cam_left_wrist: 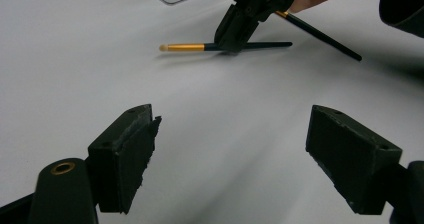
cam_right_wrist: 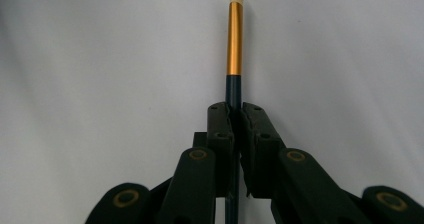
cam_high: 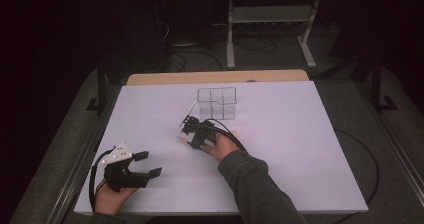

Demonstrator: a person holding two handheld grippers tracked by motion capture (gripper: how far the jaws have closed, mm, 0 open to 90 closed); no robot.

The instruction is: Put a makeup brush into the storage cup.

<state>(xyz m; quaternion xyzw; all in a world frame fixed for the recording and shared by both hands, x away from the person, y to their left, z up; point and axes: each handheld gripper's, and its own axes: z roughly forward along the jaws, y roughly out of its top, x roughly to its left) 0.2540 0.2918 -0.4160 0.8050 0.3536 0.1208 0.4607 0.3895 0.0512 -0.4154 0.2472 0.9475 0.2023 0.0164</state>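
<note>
high view
right gripper [cam_high: 192,132]: seen near the table's centre, closed on a thin makeup brush [cam_high: 189,115] whose pale end points toward 11 o'clock.
clear organizer [cam_high: 216,103]: stood just beyond the right gripper at 1 o'clock, apart from it.
left gripper [cam_high: 147,164]: rested at the near left of the table [cam_high: 300,149], jaws spread wide, nothing between them.

left gripper view
makeup brush [cam_left_wrist: 220,47]: laid flat on the table at 12 o'clock, gold ferrule and pale tip to the left, pinched at the dark handle by the right gripper [cam_left_wrist: 235,31].
second brush [cam_left_wrist: 325,36]: seen slanting behind, toward 2 o'clock.

right gripper view
grip: the dark handle just below the gold ferrule [cam_right_wrist: 234,39] is clamped between the closed pads [cam_right_wrist: 222,129]; the tip points to 12 o'clock.

handling
weight: judged very light.
stiffness: handle taken as rigid, bristles soft and easily crushed.
slip: the smooth round handle is likely to roll or swivel in the pads.
hold: best taken on the handle near the ferrule, never on the bristles.
</note>
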